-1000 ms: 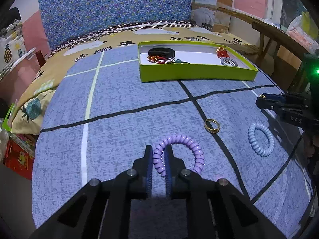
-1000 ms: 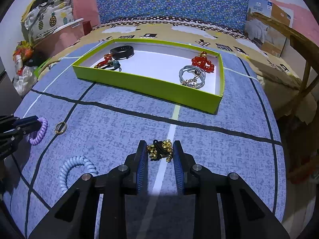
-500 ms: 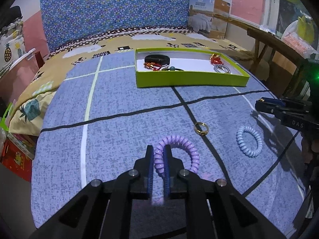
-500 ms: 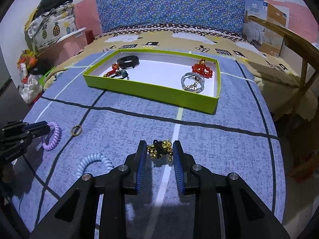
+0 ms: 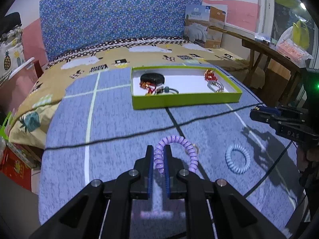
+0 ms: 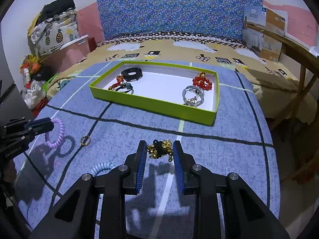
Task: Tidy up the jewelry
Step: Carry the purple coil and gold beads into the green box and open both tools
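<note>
Since a second ago: both tools have risen off the bed cover with their catches, so the green box [image 6: 159, 104] now sits lower and smaller in each view.
Left tool [image 5: 159, 160]: clamped on the purple coil band [image 5: 175, 149], pinched at one side so the rest of the loop hangs free to the right, clear of the cover; its shadow lies apart from it in the right-hand view.
Gold ring [image 6: 85, 140]: lying on the cover by a dark line, between the two tools; in the left view the purple loop half hides it.
Pale blue coil band [image 5: 237, 158]: flat on the cover, not picked up; in the right view only an arc shows beside the tool's left finger.
Right tool [image 6: 160, 153]: closed on the black-and-gold beaded piece [image 6: 159, 149], held by its bunched middle with beads dangling below.
Green box: toward the far end of the grey cover, already holding a black band, red beads and grey ties, which is likely where both catches belong.
Hard to make out: the small tangle in the box's left corner; the person, bar a bit of hand at the frame edge.
</note>
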`<state>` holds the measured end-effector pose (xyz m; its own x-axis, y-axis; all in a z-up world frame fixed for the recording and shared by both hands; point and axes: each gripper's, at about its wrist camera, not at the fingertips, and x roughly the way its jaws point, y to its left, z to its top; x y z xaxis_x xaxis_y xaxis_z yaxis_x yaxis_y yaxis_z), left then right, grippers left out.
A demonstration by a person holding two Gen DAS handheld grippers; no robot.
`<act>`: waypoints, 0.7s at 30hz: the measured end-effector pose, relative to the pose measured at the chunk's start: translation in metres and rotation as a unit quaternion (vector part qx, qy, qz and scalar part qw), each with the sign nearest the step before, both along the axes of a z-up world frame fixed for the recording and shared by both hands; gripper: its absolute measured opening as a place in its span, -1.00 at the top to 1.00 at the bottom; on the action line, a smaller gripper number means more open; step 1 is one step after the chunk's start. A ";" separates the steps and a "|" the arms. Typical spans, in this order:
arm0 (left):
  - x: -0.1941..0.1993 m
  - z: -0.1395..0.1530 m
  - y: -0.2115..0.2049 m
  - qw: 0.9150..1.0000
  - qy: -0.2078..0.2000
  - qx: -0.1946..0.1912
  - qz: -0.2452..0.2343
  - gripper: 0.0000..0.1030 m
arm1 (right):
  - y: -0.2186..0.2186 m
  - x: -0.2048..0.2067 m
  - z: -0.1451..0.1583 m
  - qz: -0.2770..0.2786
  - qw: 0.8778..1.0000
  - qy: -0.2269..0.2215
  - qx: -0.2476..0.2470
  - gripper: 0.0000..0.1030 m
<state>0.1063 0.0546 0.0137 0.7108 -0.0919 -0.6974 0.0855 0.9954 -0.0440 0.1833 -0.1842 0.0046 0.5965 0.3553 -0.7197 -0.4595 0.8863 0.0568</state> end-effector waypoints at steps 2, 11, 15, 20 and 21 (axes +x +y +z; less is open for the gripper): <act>0.005 0.004 -0.001 1.000 -0.005 0.002 -0.002 0.80 | 0.000 0.002 0.003 -0.001 1.000 -0.003 0.002 0.47; 0.038 0.022 -0.010 0.999 -0.028 0.006 -0.020 0.80 | -0.001 0.020 0.014 -0.003 1.000 -0.012 0.012 0.47; 0.057 0.027 -0.011 0.999 -0.032 0.011 -0.022 0.80 | -0.003 0.034 0.018 -0.007 1.000 -0.013 0.019 0.47; 0.082 0.031 -0.013 0.999 -0.033 0.016 -0.023 0.80 | -0.001 0.055 0.022 -0.007 1.000 -0.015 0.025 0.47; 0.087 0.031 -0.013 0.999 -0.033 0.015 -0.024 0.80 | 0.000 0.059 0.022 -0.007 1.000 -0.014 0.026 0.47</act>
<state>0.1931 0.0414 0.0444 0.7499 -0.1063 -0.6529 0.1351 0.9908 -0.0061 0.2422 -0.1843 0.0266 0.6213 0.3836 -0.6832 -0.4497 0.8886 0.0900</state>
